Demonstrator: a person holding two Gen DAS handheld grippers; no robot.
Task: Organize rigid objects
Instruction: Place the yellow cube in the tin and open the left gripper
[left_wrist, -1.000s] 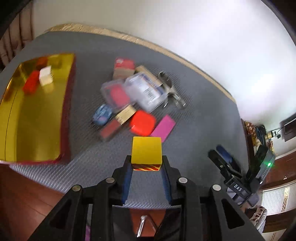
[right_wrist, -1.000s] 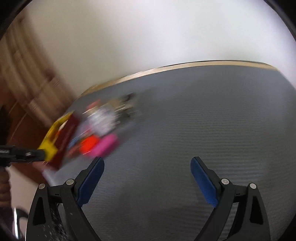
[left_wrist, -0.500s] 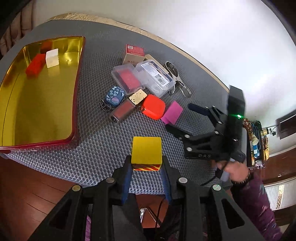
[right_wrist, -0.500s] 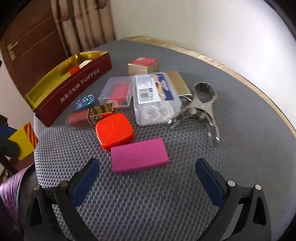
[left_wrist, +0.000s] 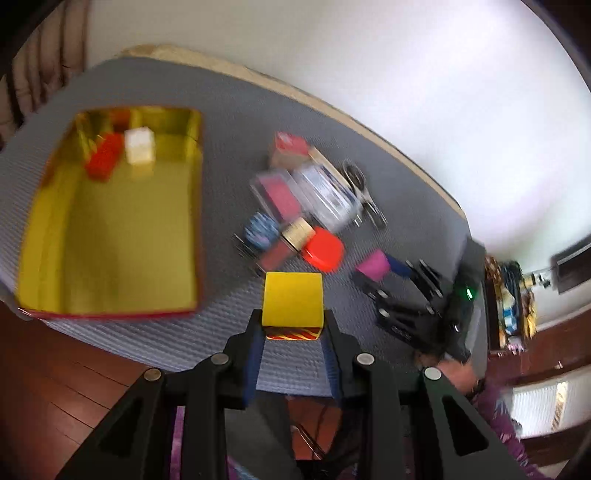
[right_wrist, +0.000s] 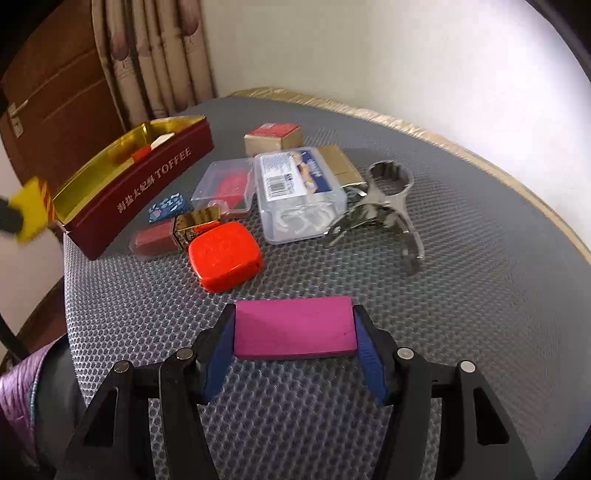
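two grippers are at work over the desk (right_wrist: 461, 295). the left gripper (left_wrist: 292, 326) points steeply down, clamped tight on a yellow block (left_wrist: 292, 299) with a red-striped near face, held in the air above the near edge of the desk, just right of the tin (left_wrist: 110, 236). the right gripper (right_wrist: 294, 334) also tilts down, low over the mat; its jaws are closing, with a pink block (right_wrist: 293, 326) lying flat on the desk between them and the blue pads (right_wrist: 221, 350) at its two short ends.

the left view is blurred, so the pile of small things is hard to read there. the right view shows it clearly: an orange case (right_wrist: 224, 255), a clear box (right_wrist: 301, 194), a smaller clear box (right_wrist: 225, 188) with something red inside, a red-topped carton (right_wrist: 273, 138), a blue patterned item (right_wrist: 168, 206), a gold and dark red stick (right_wrist: 177, 232) and metal tongs (right_wrist: 391, 206). the tin, gold inside and dark red outside, sits far left; a red block (left_wrist: 105, 160) and a white block (left_wrist: 139, 144) lie in its far end. the person shows only as a hand (left_wrist: 456, 373) and purple sleeve (left_wrist: 498, 413), cut off at the frame edge.

the desk has a grey honeycomb mat and gold trim (right_wrist: 480, 155). a white wall (right_wrist: 369, 55), curtain (right_wrist: 155, 55) and wooden door (right_wrist: 62, 96) stand behind; the floor (left_wrist: 55, 376) is dark wood.
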